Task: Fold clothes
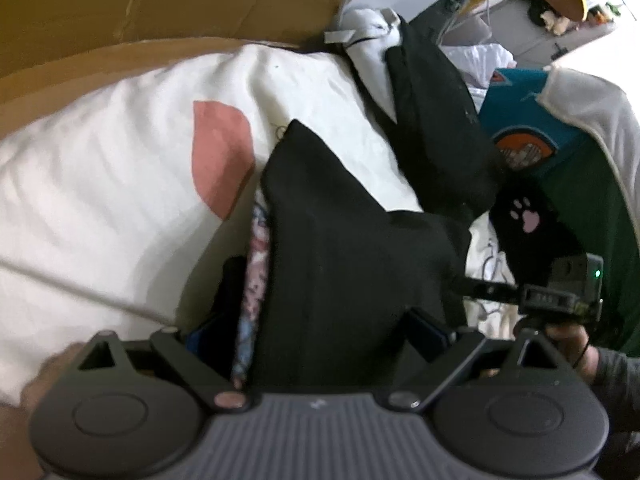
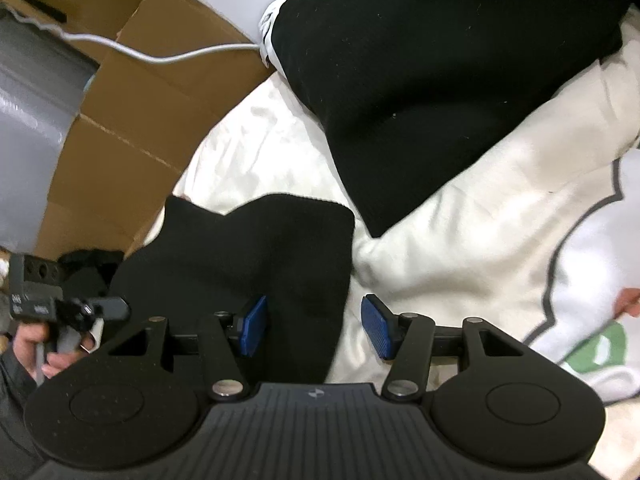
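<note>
Black cloth, a folded garment [image 1: 340, 256] with a strip of pale patterned lining along its left edge, fills the gap between my left gripper [image 1: 312, 320]'s blue pads. These jaws stand wide, and I cannot tell whether the pads press on the cloth or merely flank it. On my right gripper [image 2: 314, 326] the jaws stand half apart. That same black garment [image 2: 256, 264] lies against the left pad, while the right pad [image 2: 378, 326] is clear of it, over bare bedding, so nothing is clamped there.

Everything lies on a white quilt [image 1: 112, 168] printed with a pink patch [image 1: 218, 156] and, in the right wrist view, grey outlines and a green shape [image 2: 600, 348]. A second black garment [image 2: 432, 92] lies further up the bed, apart from the one I am working on. Brown cardboard [image 2: 132, 120] and a white cable [image 2: 168, 54] lie beyond the bed's edge; a teal box [image 1: 520, 120] sits against a green and white jacket [image 1: 600, 160].

Both views are smeared. Each gripper's handle shows at the edge of the other's view, cut off by the frame. A pink paw print [image 1: 528, 216] marks something black nearby; I can read no writing anywhere.
</note>
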Demonstrator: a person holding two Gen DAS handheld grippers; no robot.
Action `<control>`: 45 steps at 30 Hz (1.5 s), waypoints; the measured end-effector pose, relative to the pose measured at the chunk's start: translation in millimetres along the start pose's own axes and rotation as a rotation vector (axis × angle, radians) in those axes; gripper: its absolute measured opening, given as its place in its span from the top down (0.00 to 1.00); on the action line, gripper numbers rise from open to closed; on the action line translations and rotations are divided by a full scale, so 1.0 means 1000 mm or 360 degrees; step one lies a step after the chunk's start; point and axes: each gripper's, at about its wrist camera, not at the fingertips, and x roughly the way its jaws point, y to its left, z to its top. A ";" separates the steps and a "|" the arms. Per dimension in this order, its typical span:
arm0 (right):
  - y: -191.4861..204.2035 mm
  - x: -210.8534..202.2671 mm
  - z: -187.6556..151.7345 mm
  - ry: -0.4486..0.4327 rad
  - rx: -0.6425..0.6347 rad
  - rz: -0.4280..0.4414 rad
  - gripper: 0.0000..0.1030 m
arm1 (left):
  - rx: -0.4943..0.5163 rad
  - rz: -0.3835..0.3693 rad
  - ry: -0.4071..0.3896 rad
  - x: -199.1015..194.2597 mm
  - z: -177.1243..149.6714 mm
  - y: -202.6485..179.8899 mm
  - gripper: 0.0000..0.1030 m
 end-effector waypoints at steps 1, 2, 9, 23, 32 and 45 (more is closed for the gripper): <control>0.000 0.001 0.001 -0.0005 0.0009 0.0008 0.44 | 0.0013 0.0014 0.0002 -0.001 0.001 -0.001 0.12; 0.001 0.001 0.001 -0.0005 0.0009 0.0015 0.44 | 0.0021 0.0027 0.0007 -0.001 0.001 -0.001 0.12; 0.005 0.007 -0.001 0.0030 -0.0054 0.0006 0.44 | 0.0022 0.0087 0.0028 0.010 -0.001 0.000 0.09; 0.013 0.013 0.005 0.0029 -0.0037 -0.0008 0.73 | -0.0004 0.0130 -0.0026 0.004 -0.011 -0.009 0.56; 0.031 -0.016 0.007 -0.0036 -0.0146 0.0010 0.85 | 0.0078 0.0194 -0.0199 -0.024 -0.025 -0.036 0.67; 0.065 -0.062 0.003 -0.0163 -0.0313 0.0048 0.87 | 0.0129 0.0257 -0.0397 -0.068 -0.050 -0.071 0.70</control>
